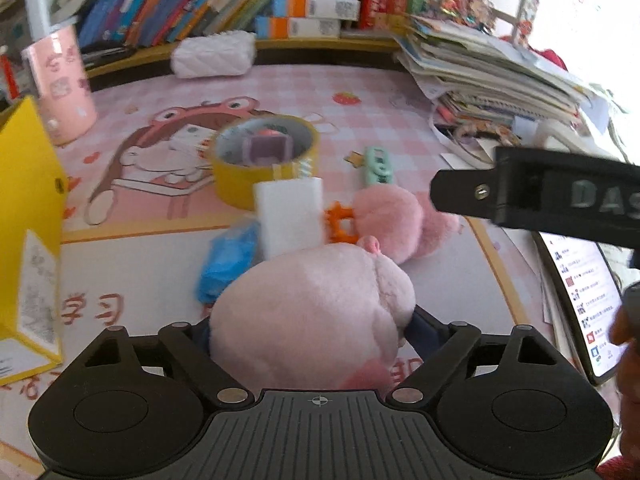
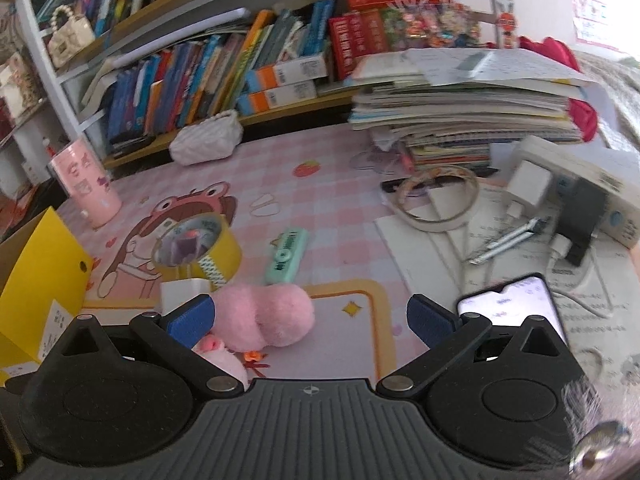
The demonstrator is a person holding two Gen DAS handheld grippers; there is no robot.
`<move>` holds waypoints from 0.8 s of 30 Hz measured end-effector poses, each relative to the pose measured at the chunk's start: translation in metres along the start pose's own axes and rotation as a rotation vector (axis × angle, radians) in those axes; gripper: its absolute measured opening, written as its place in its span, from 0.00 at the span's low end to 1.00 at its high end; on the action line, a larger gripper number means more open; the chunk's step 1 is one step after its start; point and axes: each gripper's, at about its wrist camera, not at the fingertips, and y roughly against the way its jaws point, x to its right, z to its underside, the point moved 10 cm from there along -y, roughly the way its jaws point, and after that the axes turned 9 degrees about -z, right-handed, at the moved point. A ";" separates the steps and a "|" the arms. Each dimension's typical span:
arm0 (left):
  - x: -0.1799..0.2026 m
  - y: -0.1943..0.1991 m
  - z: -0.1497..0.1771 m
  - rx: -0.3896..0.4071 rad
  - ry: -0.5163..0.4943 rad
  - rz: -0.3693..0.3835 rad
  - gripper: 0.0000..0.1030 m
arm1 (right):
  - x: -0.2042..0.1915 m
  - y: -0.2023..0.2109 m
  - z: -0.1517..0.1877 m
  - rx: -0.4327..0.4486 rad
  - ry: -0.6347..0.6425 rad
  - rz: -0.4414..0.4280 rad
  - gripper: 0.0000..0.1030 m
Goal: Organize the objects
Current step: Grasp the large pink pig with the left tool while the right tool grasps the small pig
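Observation:
A large pale pink plush toy [image 1: 312, 308] fills the gap of my left gripper [image 1: 310, 328], and both blue pads press against its sides. A smaller, darker pink plush [image 1: 396, 220] lies just beyond it on the desk mat. My right gripper [image 2: 312, 316] hovers open over the mat with nothing between its pads. Its left finger is beside the darker pink plush [image 2: 264, 316]. One of its black fingers [image 1: 520, 196] reaches into the left wrist view from the right. The pale plush [image 2: 224, 360] peeks out under that left finger.
On the mat lie a yellow tape roll [image 1: 266, 156], a white block [image 1: 290, 216], a blue packet [image 1: 228, 264], an orange piece [image 1: 340, 226] and a mint green stapler-like item [image 2: 286, 256]. A yellow box [image 1: 28, 240] stands left, a pink cup [image 2: 86, 182] behind it. A lit phone [image 2: 516, 304] and stacked books [image 2: 460, 116] are right.

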 end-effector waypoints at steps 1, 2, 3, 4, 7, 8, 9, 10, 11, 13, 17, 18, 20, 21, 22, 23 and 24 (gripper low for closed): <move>-0.006 0.003 0.000 0.003 0.013 -0.008 0.87 | -0.004 -0.004 0.000 -0.006 0.012 -0.011 1.00; -0.013 0.007 0.001 0.009 0.029 -0.015 0.87 | -0.009 -0.009 -0.001 -0.015 0.024 -0.020 1.00; -0.019 0.010 0.001 0.016 0.041 -0.024 0.87 | -0.013 -0.014 0.000 -0.025 0.041 -0.025 1.00; -0.024 0.013 0.002 0.021 0.051 -0.040 0.87 | -0.018 -0.020 0.000 -0.038 0.063 -0.024 1.00; -0.041 0.021 0.006 0.026 0.083 -0.081 0.87 | -0.027 -0.041 0.005 -0.088 0.137 0.001 1.00; -0.047 0.024 0.009 0.026 0.097 -0.092 0.87 | -0.029 -0.048 0.008 -0.108 0.154 0.009 1.00; -0.052 0.027 0.010 0.027 0.107 -0.100 0.87 | -0.032 -0.054 0.011 -0.124 0.166 0.010 1.00; -0.056 0.029 0.011 0.029 0.116 -0.107 0.87 | -0.034 -0.058 0.013 -0.133 0.172 0.005 1.00; -0.059 0.031 0.012 0.033 0.125 -0.115 0.87 | -0.035 -0.062 0.015 -0.141 0.177 0.006 1.00; -0.064 0.035 0.012 0.043 0.136 -0.121 0.87 | -0.035 -0.069 0.017 -0.152 0.182 0.028 1.00; -0.067 0.040 0.013 0.059 0.138 -0.122 0.87 | -0.031 -0.076 0.016 -0.153 0.165 0.047 0.98; -0.067 0.041 0.014 0.062 0.138 -0.122 0.87 | -0.030 -0.077 0.016 -0.152 0.157 0.045 0.96; -0.067 0.044 0.016 0.067 0.137 -0.120 0.87 | -0.031 -0.077 0.013 -0.134 0.143 0.032 0.83; -0.068 0.045 0.016 0.069 0.137 -0.120 0.87 | -0.030 -0.077 0.012 -0.132 0.149 0.046 0.65; -0.069 0.046 0.017 0.072 0.139 -0.120 0.87 | -0.029 -0.077 0.012 -0.134 0.156 0.061 0.66; -0.069 0.047 0.018 0.075 0.143 -0.120 0.87 | -0.029 -0.076 0.012 -0.132 0.151 0.056 0.66; -0.070 0.048 0.018 0.078 0.146 -0.119 0.87 | -0.029 -0.075 0.012 -0.131 0.145 0.053 0.66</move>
